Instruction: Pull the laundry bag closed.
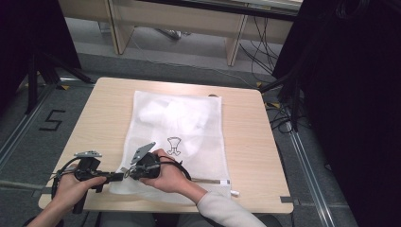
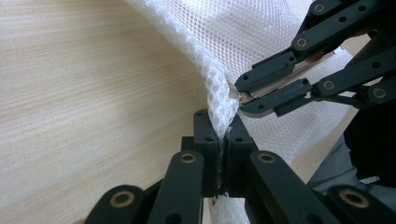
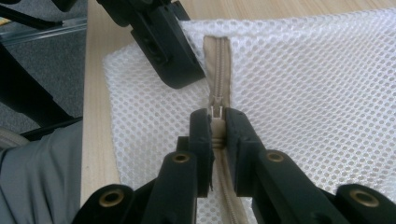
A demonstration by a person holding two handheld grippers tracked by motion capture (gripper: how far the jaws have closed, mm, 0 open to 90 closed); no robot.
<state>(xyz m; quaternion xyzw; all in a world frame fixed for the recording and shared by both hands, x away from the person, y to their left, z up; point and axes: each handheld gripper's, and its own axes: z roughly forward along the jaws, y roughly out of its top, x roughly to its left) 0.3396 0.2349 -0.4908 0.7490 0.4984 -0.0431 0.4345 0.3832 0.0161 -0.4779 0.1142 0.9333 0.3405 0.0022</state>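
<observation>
A white mesh laundry bag (image 1: 179,123) lies flat on the wooden table (image 1: 101,118), with something white inside and a small black print (image 1: 174,145) on it. A beige zipper (image 3: 218,60) runs along its near edge. My left gripper (image 2: 224,135) is shut on the mesh at the bag's near left corner (image 1: 119,177). My right gripper (image 3: 217,122) is shut on the zipper pull (image 3: 215,112), its tips right beside the left gripper's fingers (image 3: 168,51). In the high view the right gripper (image 1: 128,173) faces left, tip to tip with the left one.
The table's front edge (image 1: 165,208) is close under both hands. Behind the table stand desk legs (image 1: 234,45) and floor cables (image 1: 257,52). A dark curtain (image 1: 359,94) hangs at the right, and a tripod (image 1: 40,71) stands at the left by a floor mark "5" (image 1: 51,120).
</observation>
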